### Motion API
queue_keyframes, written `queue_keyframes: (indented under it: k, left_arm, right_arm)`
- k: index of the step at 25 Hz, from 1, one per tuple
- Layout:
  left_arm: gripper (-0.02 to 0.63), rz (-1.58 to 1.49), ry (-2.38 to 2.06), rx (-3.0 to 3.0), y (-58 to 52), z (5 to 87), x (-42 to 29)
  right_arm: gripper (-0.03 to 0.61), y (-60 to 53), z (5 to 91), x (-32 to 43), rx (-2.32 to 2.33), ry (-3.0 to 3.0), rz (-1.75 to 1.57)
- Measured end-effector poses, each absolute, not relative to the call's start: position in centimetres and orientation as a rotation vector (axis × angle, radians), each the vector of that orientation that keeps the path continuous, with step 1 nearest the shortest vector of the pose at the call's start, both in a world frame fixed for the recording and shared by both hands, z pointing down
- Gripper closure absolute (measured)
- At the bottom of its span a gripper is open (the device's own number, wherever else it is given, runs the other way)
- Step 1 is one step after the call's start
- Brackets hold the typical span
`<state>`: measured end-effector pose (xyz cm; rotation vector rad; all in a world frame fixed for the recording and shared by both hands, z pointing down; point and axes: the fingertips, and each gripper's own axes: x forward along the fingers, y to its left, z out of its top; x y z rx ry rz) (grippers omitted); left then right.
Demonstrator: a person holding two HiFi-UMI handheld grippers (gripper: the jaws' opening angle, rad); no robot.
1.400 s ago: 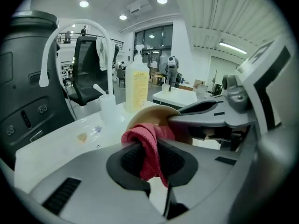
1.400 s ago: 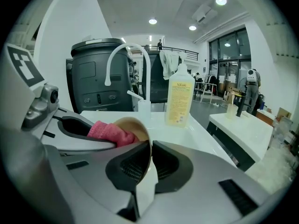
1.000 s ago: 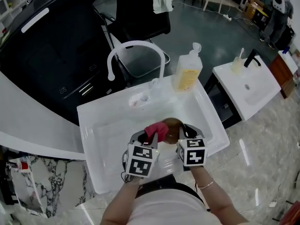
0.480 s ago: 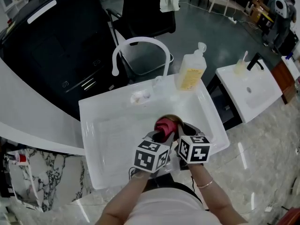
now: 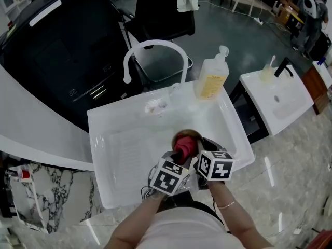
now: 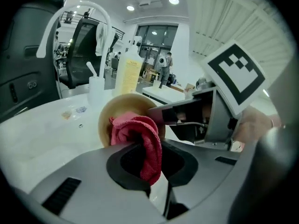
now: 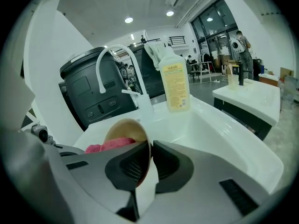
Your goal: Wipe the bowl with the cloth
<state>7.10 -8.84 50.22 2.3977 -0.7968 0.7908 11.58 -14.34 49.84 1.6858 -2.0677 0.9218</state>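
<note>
Now your right gripper (image 7: 150, 164) pinches the rim of the bowl (image 7: 122, 127) over the sink (image 5: 116, 139), its narrow jaws just eased slightly wider; the bowl stands on edge, mouth toward your left gripper (image 6: 150, 160). That gripper clamps the red cloth (image 6: 140, 134), pressed inside the bowl; a second ago it stood further left, at the bowl's edge.

White sink basin (image 5: 118, 145), yellow soap bottle (image 5: 211, 82) on its back rim

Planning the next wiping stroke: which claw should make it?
Left: the left claw is shut on the red cloth, pressed into the bowl; the right claw, jaws just eased wider, grips the bowl's rim.
</note>
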Motion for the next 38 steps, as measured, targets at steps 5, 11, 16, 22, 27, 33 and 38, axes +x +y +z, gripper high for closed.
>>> queue_keyframes:
  k: [5, 11, 16, 22, 27, 33, 38]
  left_arm:
    - [0.556, 0.86, -0.903, 2.427, -9.3, 50.7, 5.2]
    - [0.555, 0.834, -0.968, 2.435, -9.8, 50.1, 4.1]
    - [0.556, 0.806, -1.018, 2.396, -10.6, 49.8, 2.6]
    - [0.555, 0.741, -1.084, 2.362, -11.9, 48.8, 0.8]
    - [0.557, 0.701, -1.14, 2.352, -12.9, 48.0, -0.5]
    - [0.557, 0.611, -1.22, 2.373, -13.8, 46.3, -1.6]
    - [0.557, 0.488, -1.32, 2.4, -15.0, 43.8, -2.6]
  right_arm:
    - [0.543, -14.4, 50.5, 11.3, 1.683, -2.061, 0.958]
    - [0.545, -14.4, 50.9, 11.7, 1.691, -2.044, 0.978]
    - [0.545, -14.3, 51.4, 12.1, 1.693, -2.025, 0.982]
    - [0.545, -14.4, 51.8, 12.4, 1.69, -2.008, 0.98]
    - [0.545, -14.4, 52.3, 12.3, 1.681, -1.999, 0.99]
    - [0.546, -14.4, 53.2, 12.6, 1.679, -1.986, 1.006]
    - [0.56, -14.1, 53.8, 13.3, 1.691, -1.952, 1.034]
